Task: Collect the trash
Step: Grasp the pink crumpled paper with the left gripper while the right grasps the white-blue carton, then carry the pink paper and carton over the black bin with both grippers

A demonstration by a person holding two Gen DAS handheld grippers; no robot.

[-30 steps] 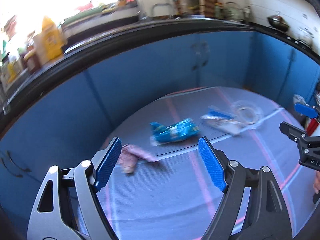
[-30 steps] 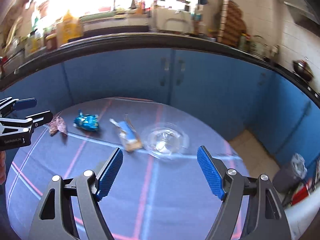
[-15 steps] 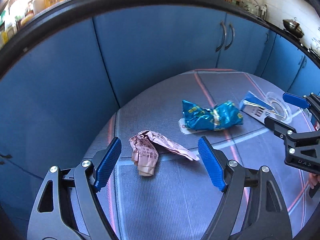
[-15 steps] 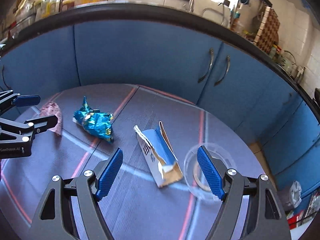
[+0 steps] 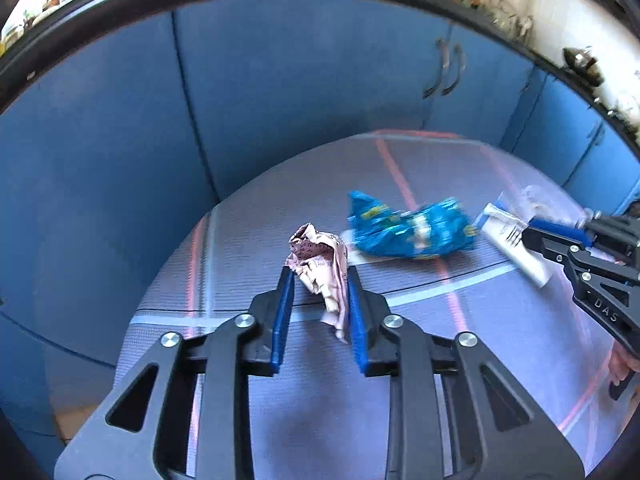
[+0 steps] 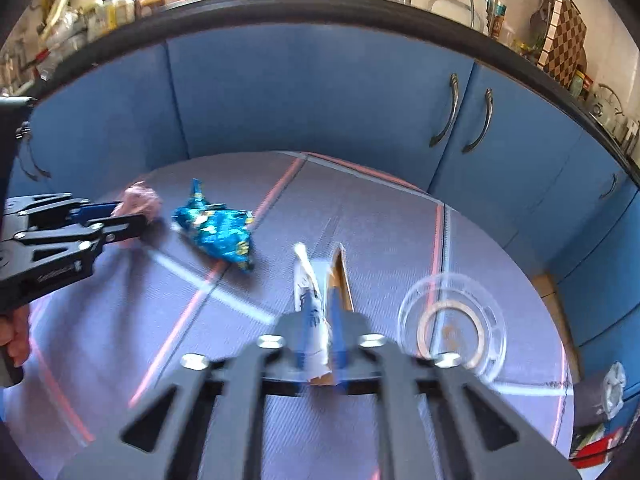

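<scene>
My left gripper [image 5: 320,278] is shut on a crumpled pink paper wrapper [image 5: 320,260] on the round grey table [image 5: 280,420]. My right gripper [image 6: 320,320] is shut on a torn blue-and-white carton [image 6: 310,300]. A crumpled blue foil snack bag [image 5: 408,230] lies between them; it also shows in the right wrist view [image 6: 218,232]. A clear plastic lid [image 6: 452,324] lies just right of the right gripper. The left gripper with the pink wrapper [image 6: 138,200] shows at the left of the right wrist view.
Blue kitchen cabinets [image 6: 320,92] curve behind the table under a dark countertop [image 6: 280,0] crowded with bottles. A small bin with a white bag [image 6: 610,388] stands on the floor at the far right. The table cloth has pink and white stripes.
Both grippers moved forward and down and closed: the left onto the pink wrapper, the right onto the carton. Both were open half a second ago.
</scene>
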